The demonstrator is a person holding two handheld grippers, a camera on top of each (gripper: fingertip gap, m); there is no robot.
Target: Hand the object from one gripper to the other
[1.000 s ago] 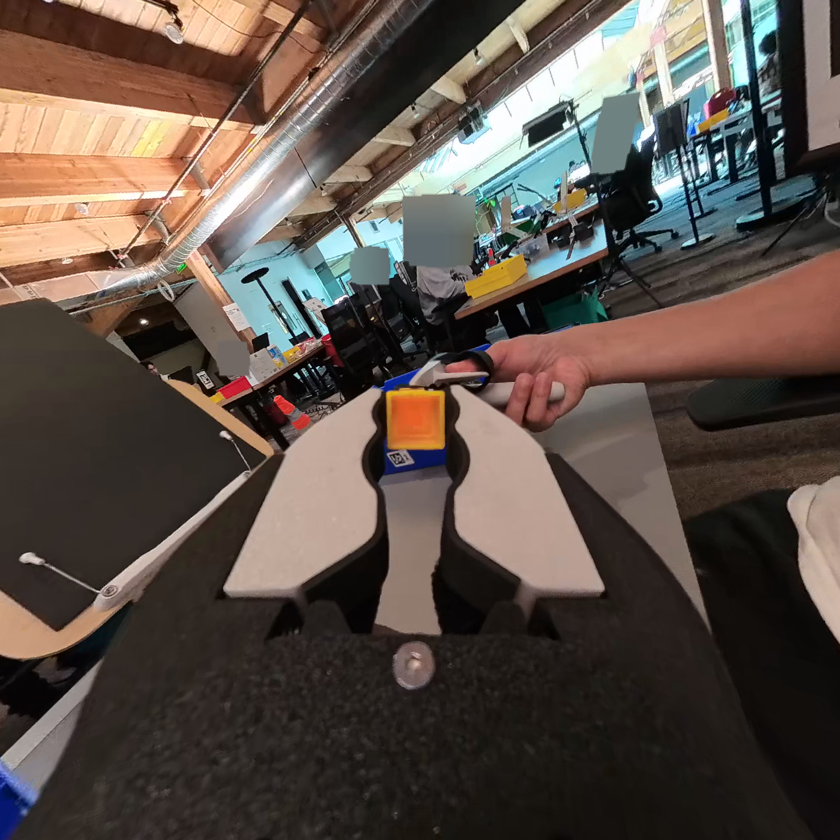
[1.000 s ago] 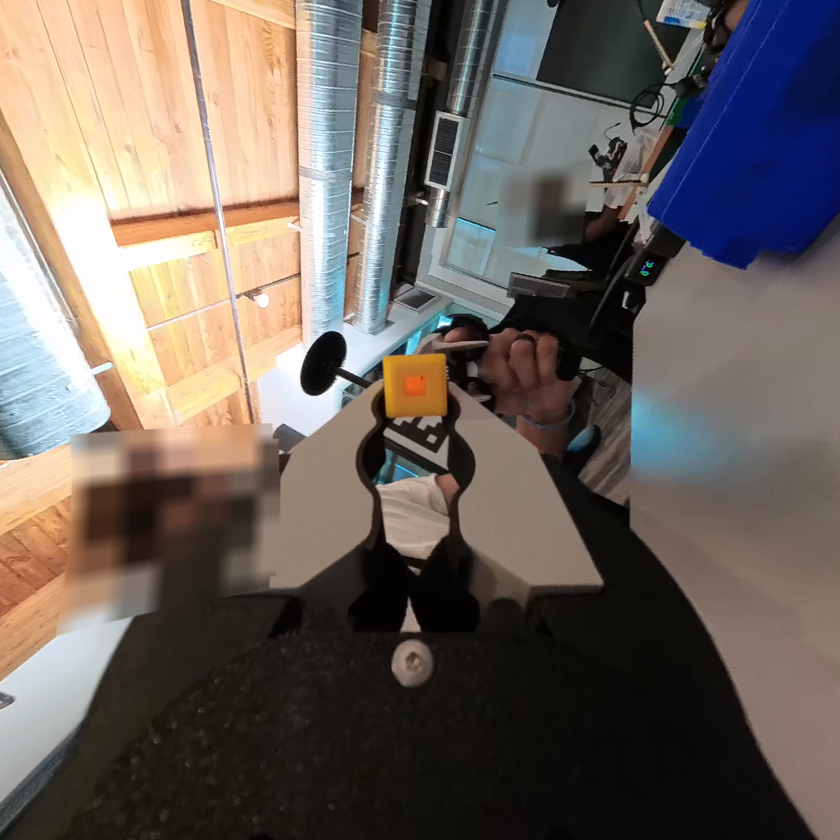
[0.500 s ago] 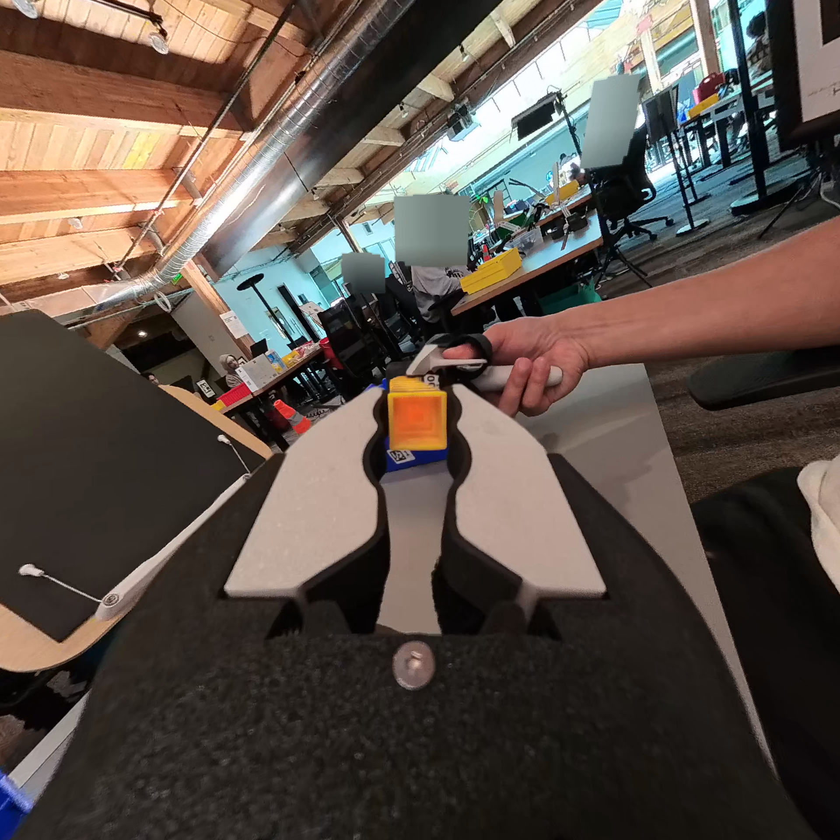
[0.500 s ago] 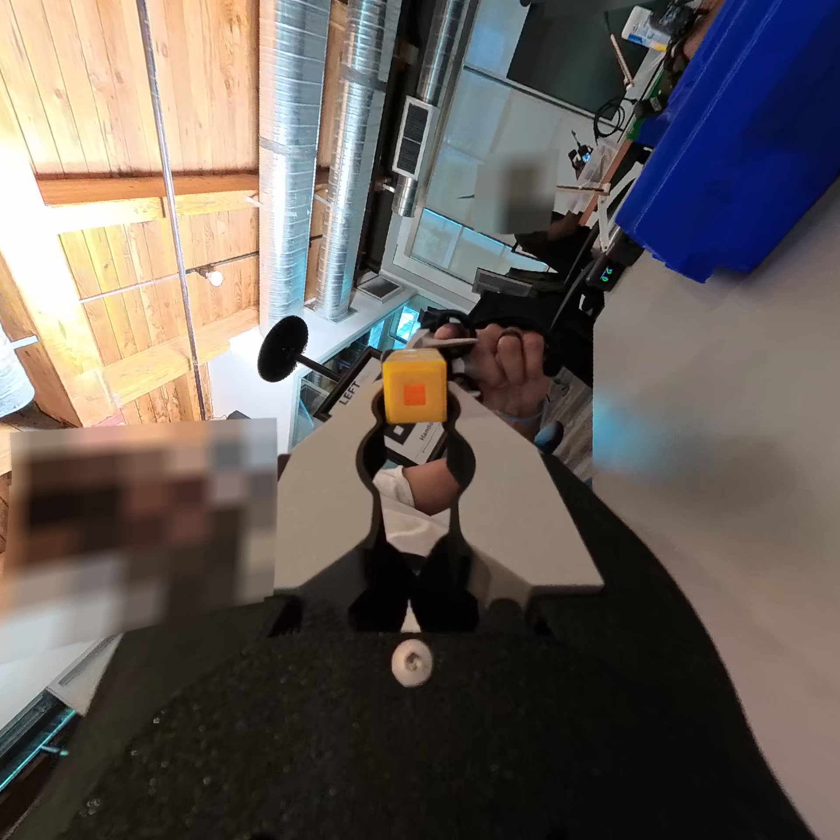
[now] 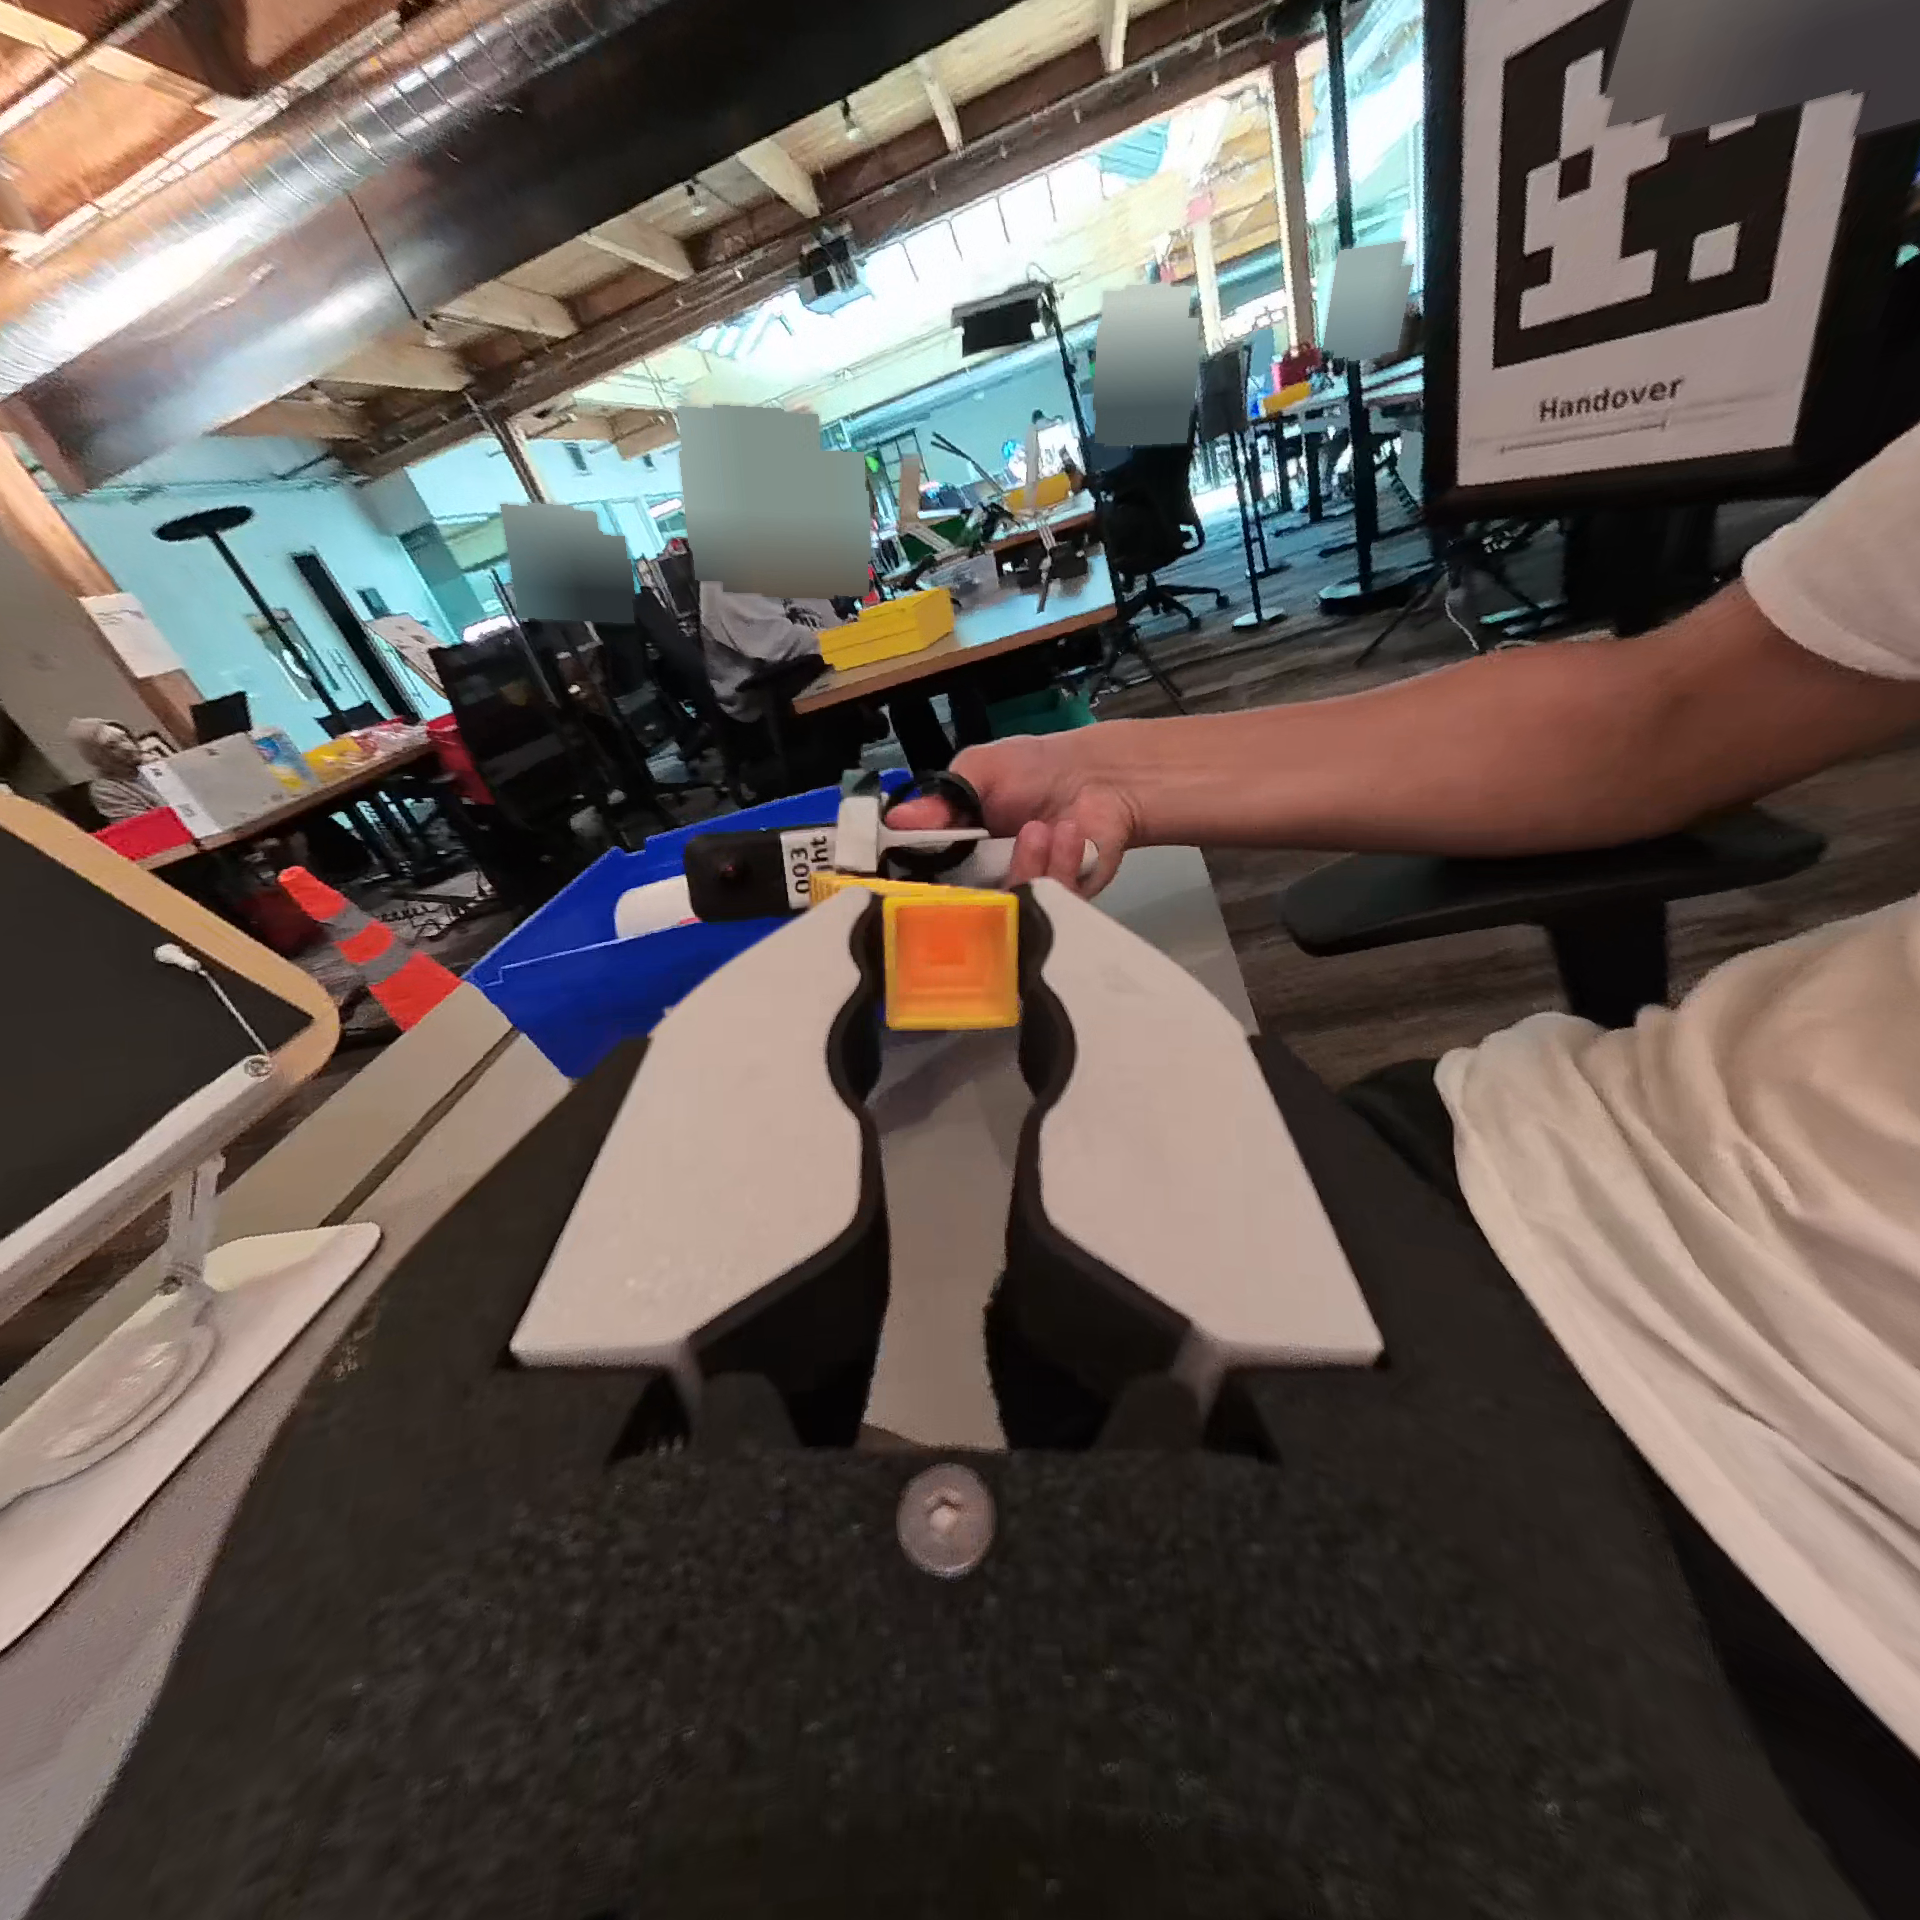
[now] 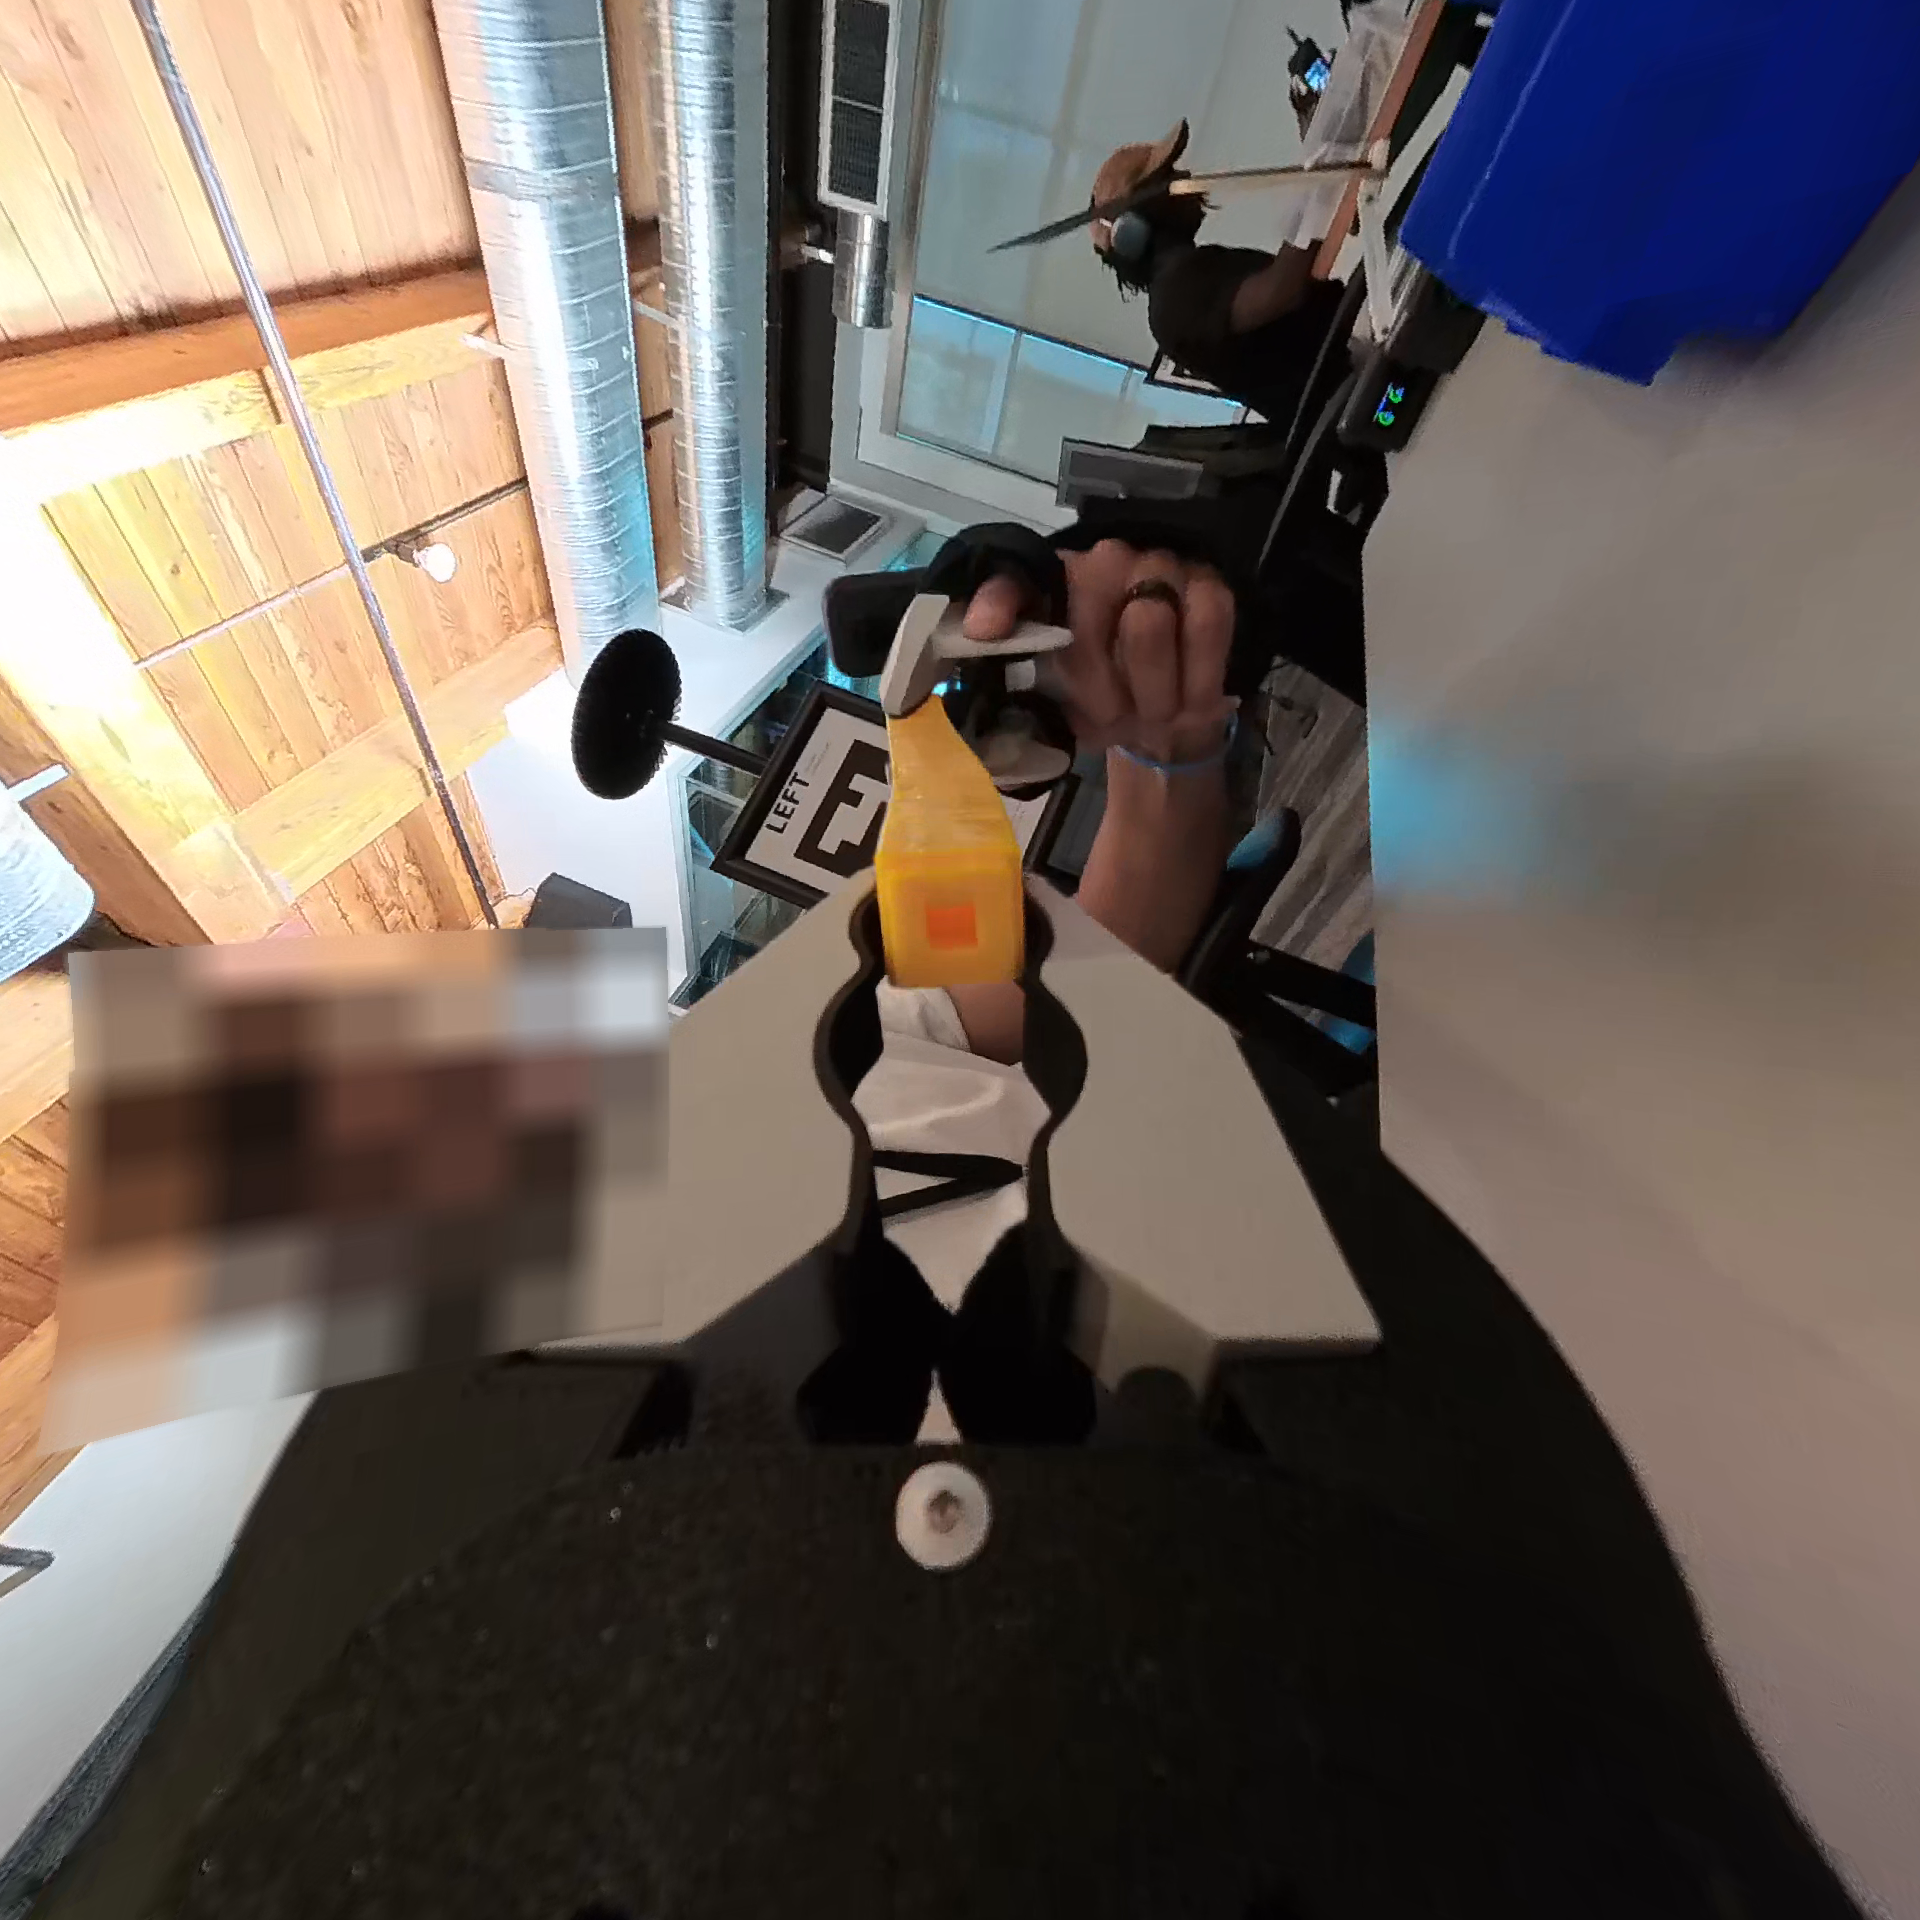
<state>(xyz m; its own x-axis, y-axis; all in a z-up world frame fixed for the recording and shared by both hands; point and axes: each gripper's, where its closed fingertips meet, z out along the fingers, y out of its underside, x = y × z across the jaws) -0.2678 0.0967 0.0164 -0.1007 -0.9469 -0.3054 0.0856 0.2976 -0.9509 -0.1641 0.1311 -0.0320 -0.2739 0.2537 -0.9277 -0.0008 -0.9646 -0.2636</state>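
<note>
Yellow bar (image 5: 949,961): a long square-section bar with an orange square on each end face. It is held in the air above the grey bench (image 5: 1174,904), spanning from one gripper to the other.
Left gripper (image 5: 949,935): its grey fingers are closed on the near end of the bar, right at the fingertips. The bar's end face points back at the left wrist camera.
Right gripper (image 6: 951,914): its fingers are closed on the opposite end of the bar, also at the tips. From there the bar runs away and upward to the other gripper.
Right hand (image 5: 1049,821): it is wrapped around the right gripper's handle just behind the bar, with the bare forearm reaching in from the right of the left wrist view.
Left hand (image 6: 1153,665): it grips the left gripper's handle at the bar's far end, with a ring on one finger and a blue band at the wrist.
Blue bin (image 5: 582,987): it sits on the bench beyond and to the left of the left gripper's fingers.
Marker board (image 5: 1621,239): a black-and-white patterned board that stands upright at the far right, behind the arm.
</note>
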